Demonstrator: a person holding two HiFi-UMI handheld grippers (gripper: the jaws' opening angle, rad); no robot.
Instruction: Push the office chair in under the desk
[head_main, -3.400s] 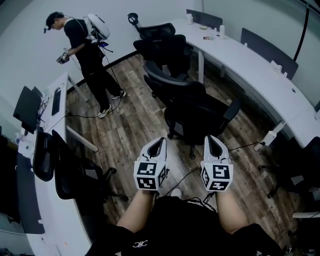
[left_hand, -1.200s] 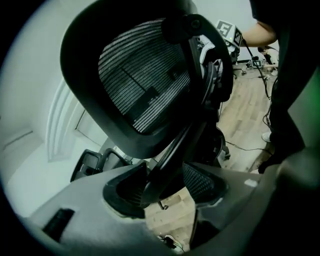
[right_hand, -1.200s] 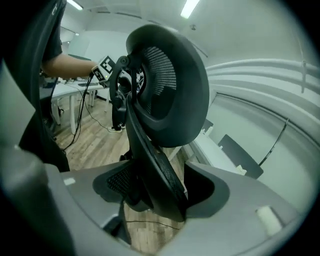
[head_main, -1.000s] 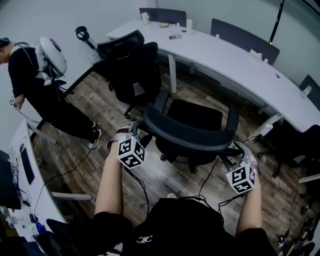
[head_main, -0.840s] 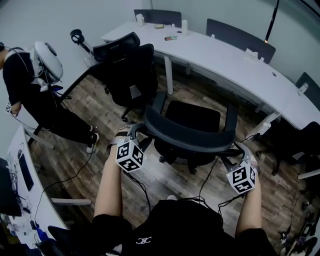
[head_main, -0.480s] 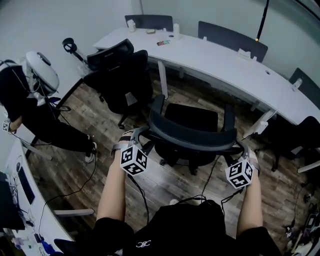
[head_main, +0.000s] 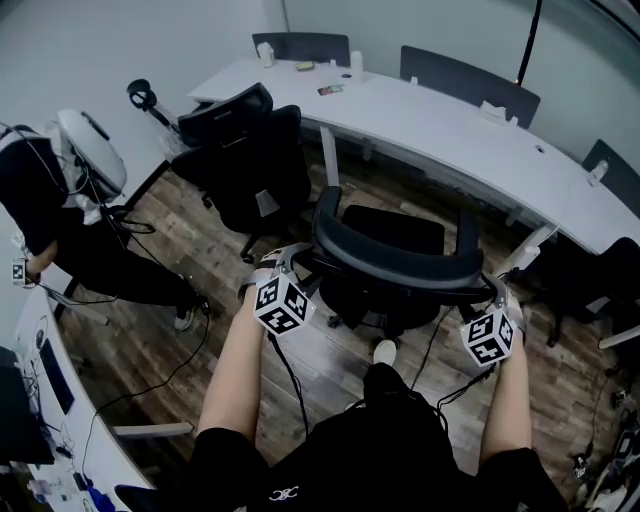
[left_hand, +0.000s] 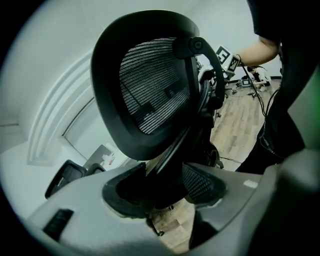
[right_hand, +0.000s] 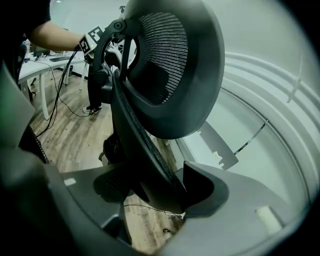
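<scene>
The black office chair (head_main: 393, 232) stands on the wood floor just in front of me, its seat facing the curved white desk (head_main: 450, 112). Its mesh backrest (head_main: 398, 263) curves between my two grippers. My left gripper (head_main: 288, 258) is shut on the backrest's left edge, and the backrest frame (left_hand: 167, 165) fills the gap between that gripper's (left_hand: 162, 192) jaws. My right gripper (head_main: 497, 293) is shut on the right edge, where the backrest rim (right_hand: 150, 165) sits between its (right_hand: 155, 190) pads.
A second black chair (head_main: 250, 150) stands left of the desk leg (head_main: 329, 156). A person in black (head_main: 50, 215) with a white backpack is at the far left. Cables (head_main: 190, 350) trail over the floor. Another chair (head_main: 605, 290) is at the right, and a side desk (head_main: 40, 380) at the lower left.
Earlier both grippers hung free in front of me; now each is clamped on the backrest. Over the last second the chair and grippers have shifted slightly forward and right, and my foot has stepped in behind.
</scene>
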